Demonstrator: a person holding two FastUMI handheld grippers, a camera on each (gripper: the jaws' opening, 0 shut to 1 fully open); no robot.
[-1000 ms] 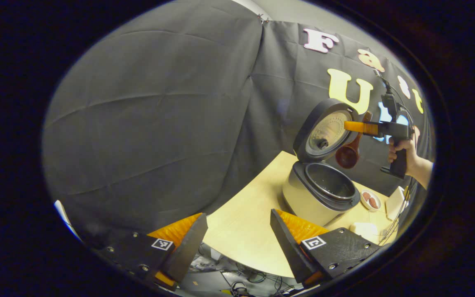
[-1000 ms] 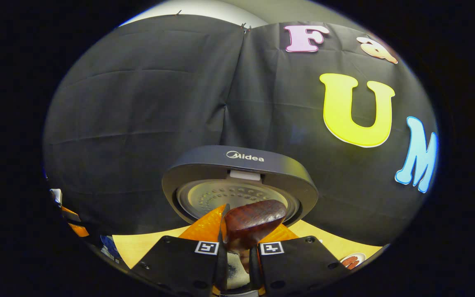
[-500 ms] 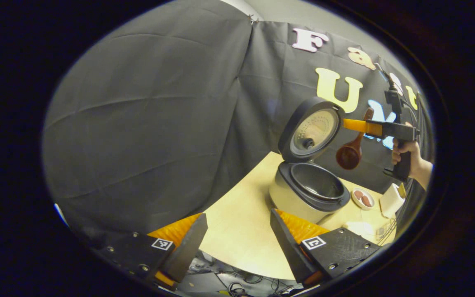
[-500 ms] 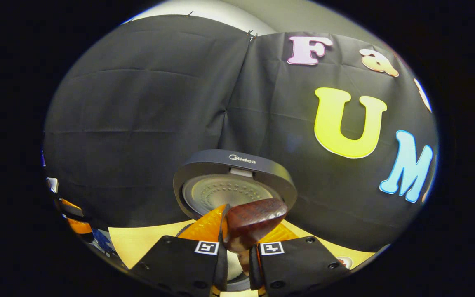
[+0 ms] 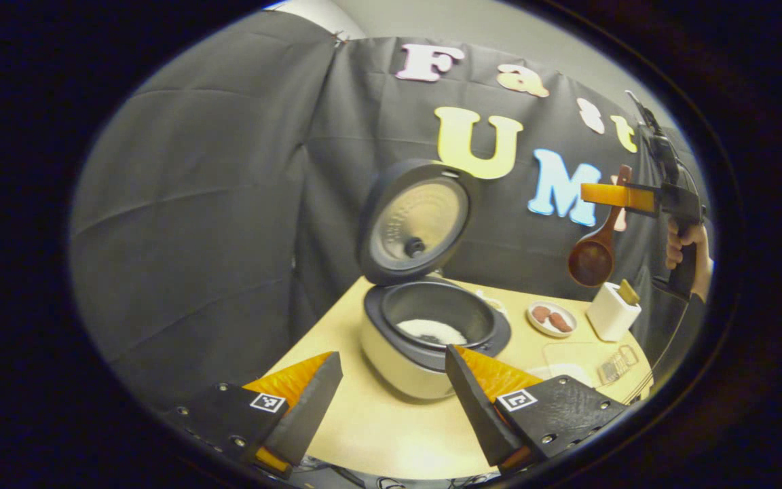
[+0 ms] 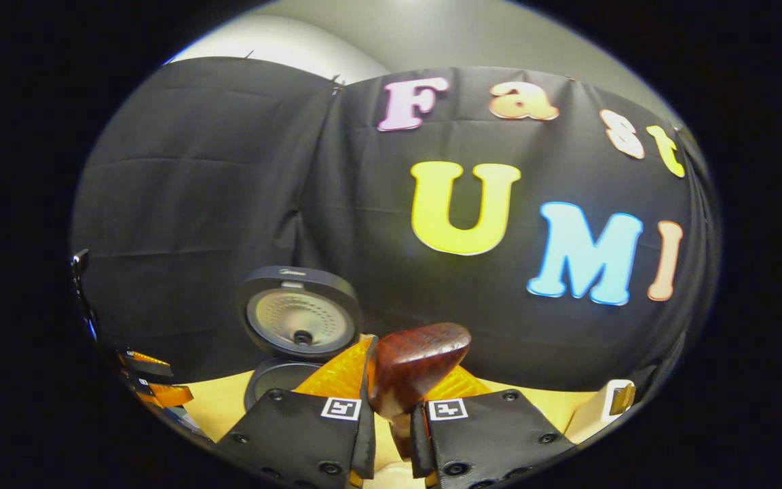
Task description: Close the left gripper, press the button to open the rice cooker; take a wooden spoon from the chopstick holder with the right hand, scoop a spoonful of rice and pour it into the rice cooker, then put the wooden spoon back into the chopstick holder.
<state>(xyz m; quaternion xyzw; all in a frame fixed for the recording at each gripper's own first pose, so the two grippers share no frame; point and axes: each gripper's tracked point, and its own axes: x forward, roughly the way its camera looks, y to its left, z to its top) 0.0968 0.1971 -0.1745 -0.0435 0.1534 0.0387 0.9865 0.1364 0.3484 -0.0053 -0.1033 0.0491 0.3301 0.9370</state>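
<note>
The rice cooker (image 5: 398,363) stands open in the middle of the left gripper view, lid (image 5: 415,221) upright, with white rice (image 5: 432,331) in the pot. My left gripper (image 5: 391,360) is open just before it, holding nothing. To the right, my right gripper (image 5: 618,195) is held high by a hand (image 5: 686,244), shut on the wooden spoon (image 5: 594,255), whose bowl hangs down above the white chopstick holder (image 5: 611,312). In the right gripper view, my right gripper (image 6: 398,384) clamps the spoon's handle (image 6: 418,360); the cooker lid (image 6: 299,312) sits lower left, the chopstick holder (image 6: 601,407) lower right.
A small plate (image 5: 552,318) with reddish-brown pieces lies between cooker and holder on the light wooden table (image 5: 377,428). A clear container (image 5: 571,360) and a small metal item (image 5: 611,370) lie near the table's right front edge. My left gripper (image 6: 153,384) shows at the far left.
My right gripper has carried the spoon rightward, away from the cooker lid to above the chopstick holder. The left gripper view has swung right, bringing the cooker and its rice to the middle.
</note>
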